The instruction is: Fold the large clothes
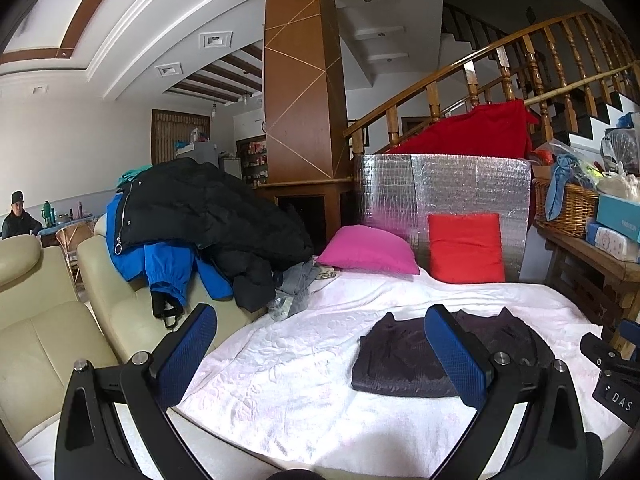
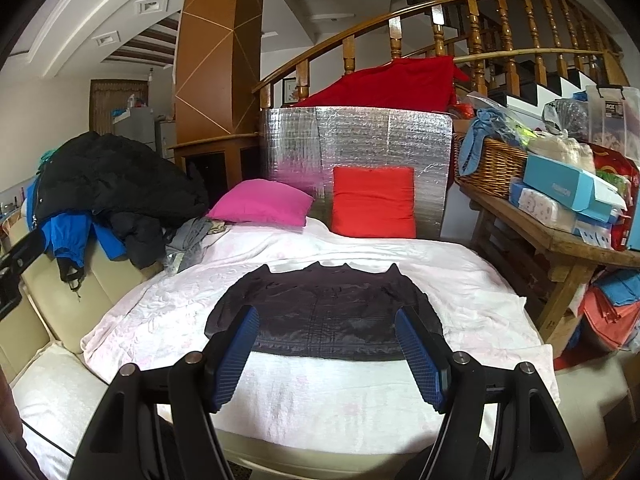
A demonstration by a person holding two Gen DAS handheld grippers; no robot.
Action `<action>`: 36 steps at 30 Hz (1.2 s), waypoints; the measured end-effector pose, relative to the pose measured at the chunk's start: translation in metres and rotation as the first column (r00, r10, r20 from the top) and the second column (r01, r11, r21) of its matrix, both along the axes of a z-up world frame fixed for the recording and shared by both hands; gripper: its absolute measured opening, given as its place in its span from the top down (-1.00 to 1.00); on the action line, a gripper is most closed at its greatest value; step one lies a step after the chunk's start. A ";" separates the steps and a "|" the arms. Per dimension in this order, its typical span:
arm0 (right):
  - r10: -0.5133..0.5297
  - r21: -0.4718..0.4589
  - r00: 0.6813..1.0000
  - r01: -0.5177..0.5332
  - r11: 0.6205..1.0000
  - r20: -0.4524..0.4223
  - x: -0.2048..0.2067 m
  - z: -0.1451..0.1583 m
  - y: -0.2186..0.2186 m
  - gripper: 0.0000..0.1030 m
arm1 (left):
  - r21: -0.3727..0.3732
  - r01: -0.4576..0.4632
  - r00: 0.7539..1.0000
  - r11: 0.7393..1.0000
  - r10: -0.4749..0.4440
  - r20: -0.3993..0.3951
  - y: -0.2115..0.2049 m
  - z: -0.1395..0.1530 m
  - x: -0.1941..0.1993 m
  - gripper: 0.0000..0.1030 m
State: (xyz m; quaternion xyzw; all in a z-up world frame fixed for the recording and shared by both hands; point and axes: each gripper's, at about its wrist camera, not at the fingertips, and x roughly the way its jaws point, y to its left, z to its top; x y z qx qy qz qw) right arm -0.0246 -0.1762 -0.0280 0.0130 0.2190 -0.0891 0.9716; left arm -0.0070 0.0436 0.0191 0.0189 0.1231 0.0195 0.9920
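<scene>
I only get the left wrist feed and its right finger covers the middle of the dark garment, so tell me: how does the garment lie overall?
Observer: In the right wrist view the dark garment lies flat on the white blanket, its near edge straight.
Operator: Is the right gripper holding it?
Observer: No. The right gripper is open and empty, short of the near edge.
Operator: What is further right, past my frame?
Observer: Under the wooden bench sits a stack of orange and blue folded fabric.
</scene>
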 end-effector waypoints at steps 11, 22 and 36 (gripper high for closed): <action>0.008 -0.015 1.000 -0.008 1.000 -0.007 0.006 -0.003 0.005 -0.45 | 0.001 -0.001 1.000 1.000 0.001 -0.010 0.003 -0.002 0.001 -1.00; 0.018 -0.009 1.000 -0.018 1.000 0.003 0.005 -0.001 0.004 -0.45 | 0.023 -0.009 1.000 1.000 0.009 0.005 0.001 0.001 -0.001 -1.00; -0.004 -0.013 1.000 0.004 1.000 0.014 0.005 0.002 0.000 -0.45 | 0.023 0.002 1.000 1.000 -0.002 0.004 0.000 -0.001 -0.001 -1.00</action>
